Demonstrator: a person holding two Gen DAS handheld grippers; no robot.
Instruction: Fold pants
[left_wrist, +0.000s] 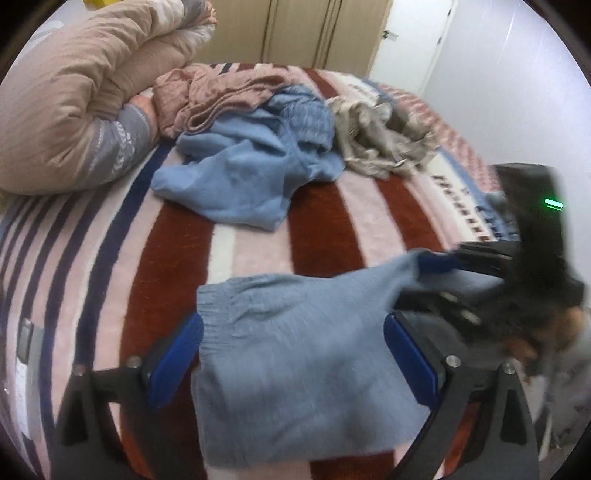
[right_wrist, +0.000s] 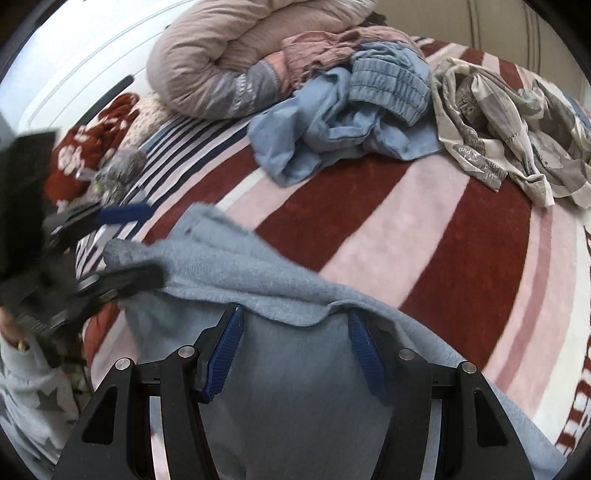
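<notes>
Light blue pants (left_wrist: 295, 354) lie partly folded on the striped blanket (left_wrist: 325, 221), near the front edge of the bed. My left gripper (left_wrist: 293, 354) is open, its blue pads wide apart on either side of the pants, gripping nothing. My right gripper (right_wrist: 295, 332) is open too, with the pants' fabric (right_wrist: 295, 387) draped between and over its fingers. In the left wrist view the right gripper (left_wrist: 443, 277) shows at the right, its fingers around the pants' far corner. In the right wrist view the left gripper (right_wrist: 125, 243) shows at the left, open by the pants' edge.
At the back of the bed lie a crumpled blue garment (left_wrist: 251, 173), a pink garment (left_wrist: 214, 96), a grey-and-white printed garment (left_wrist: 380, 136) and a rolled beige quilt (left_wrist: 74, 110). A wardrobe (left_wrist: 314, 29) stands behind. A red-and-white pillow (right_wrist: 88, 147) lies at the left.
</notes>
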